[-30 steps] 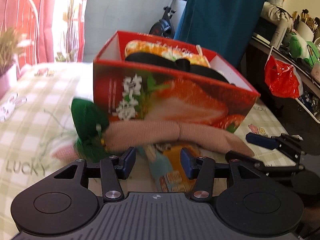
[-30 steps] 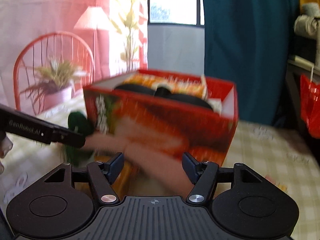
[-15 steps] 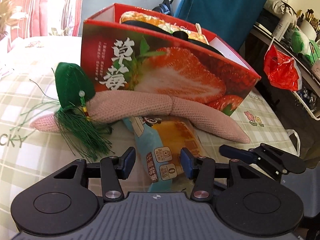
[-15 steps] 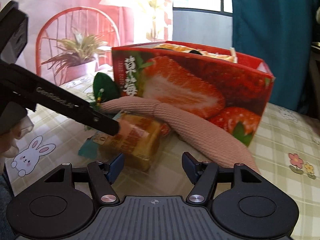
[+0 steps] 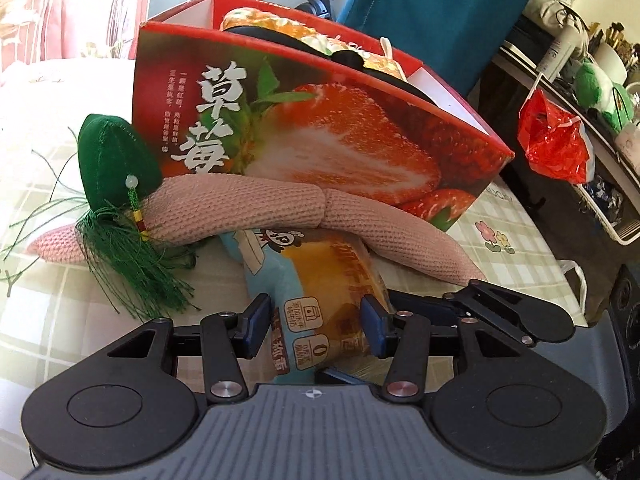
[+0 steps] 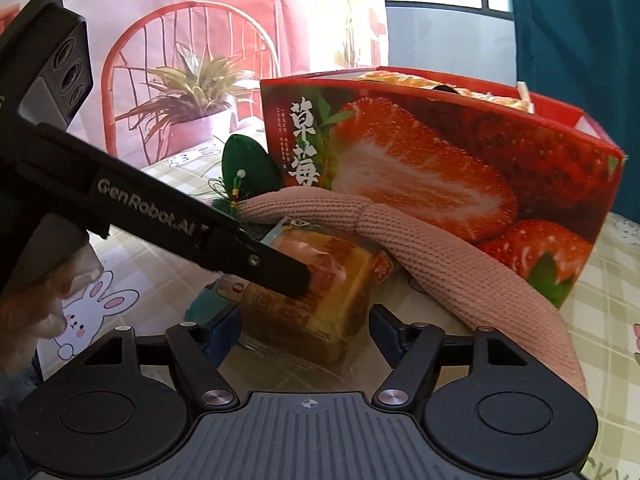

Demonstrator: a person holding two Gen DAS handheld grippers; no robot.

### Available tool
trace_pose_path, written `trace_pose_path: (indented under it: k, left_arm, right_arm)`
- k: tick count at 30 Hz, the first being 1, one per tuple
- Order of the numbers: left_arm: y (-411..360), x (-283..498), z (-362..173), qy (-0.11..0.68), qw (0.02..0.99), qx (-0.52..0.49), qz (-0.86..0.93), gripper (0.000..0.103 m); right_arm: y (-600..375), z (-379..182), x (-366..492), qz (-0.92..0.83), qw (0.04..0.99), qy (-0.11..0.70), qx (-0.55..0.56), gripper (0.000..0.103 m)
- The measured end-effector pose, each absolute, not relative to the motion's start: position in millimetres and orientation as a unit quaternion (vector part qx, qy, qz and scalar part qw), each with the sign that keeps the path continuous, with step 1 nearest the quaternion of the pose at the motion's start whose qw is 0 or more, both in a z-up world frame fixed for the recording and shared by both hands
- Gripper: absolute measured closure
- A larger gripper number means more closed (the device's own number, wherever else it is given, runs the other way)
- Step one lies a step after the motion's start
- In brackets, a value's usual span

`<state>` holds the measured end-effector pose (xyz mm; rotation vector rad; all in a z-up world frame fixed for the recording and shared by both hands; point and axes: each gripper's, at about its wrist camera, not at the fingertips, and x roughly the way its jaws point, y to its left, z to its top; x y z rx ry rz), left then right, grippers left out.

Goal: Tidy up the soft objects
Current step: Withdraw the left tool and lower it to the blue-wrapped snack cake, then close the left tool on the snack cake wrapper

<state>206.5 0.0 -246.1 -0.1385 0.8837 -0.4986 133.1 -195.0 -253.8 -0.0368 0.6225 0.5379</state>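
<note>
A wrapped cake packet [image 5: 320, 300] lies on the checked tablecloth in front of a red strawberry box [image 5: 320, 128]. My left gripper [image 5: 316, 320] is open with its fingers either side of the packet's near end. My right gripper [image 6: 306, 332] is open around the same packet [image 6: 320, 304] from the other side. A pink knitted tube [image 5: 280, 208] rests over the packet against the box. A green tasselled sachet [image 5: 116, 164] leans at the box's left corner. The box holds an orange patterned soft item [image 5: 304, 32].
A red plastic bag [image 5: 556, 136] hangs by cluttered shelves at the right. A potted plant [image 6: 192, 96] and a red chair [image 6: 192, 60] stand behind the table. The left gripper's arm [image 6: 160, 216] crosses the right wrist view.
Both grippers moved closer to the packet; each now has its open fingers either side of it. The objects have stayed in place.
</note>
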Motion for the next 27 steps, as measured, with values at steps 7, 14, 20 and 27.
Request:
trace_pose_path:
  k: [7, 14, 20, 27]
  left_arm:
    - [-5, 193, -244, 0.414, 0.879, -0.049, -0.233, 0.053]
    - [-8, 172, -242, 0.412, 0.880, -0.050, -0.230, 0.053]
    - [-5, 157, -228, 0.387, 0.891, -0.060, -0.229, 0.053]
    - [-7, 146, -207, 0.359, 0.901, -0.062, -0.236, 0.053]
  right_arm:
    - [-194, -252, 128, 0.257, 0.917, 0.306, 0.002, 0.041]
    - [-195, -249, 108, 0.250, 0.918, 0.308, -0.003, 0.043]
    - [-198, -237, 93, 0.244, 0.926, 0.288, -0.014, 0.043]
    - [-198, -216, 80, 0.232, 0.939, 0.250, -0.038, 0.044]
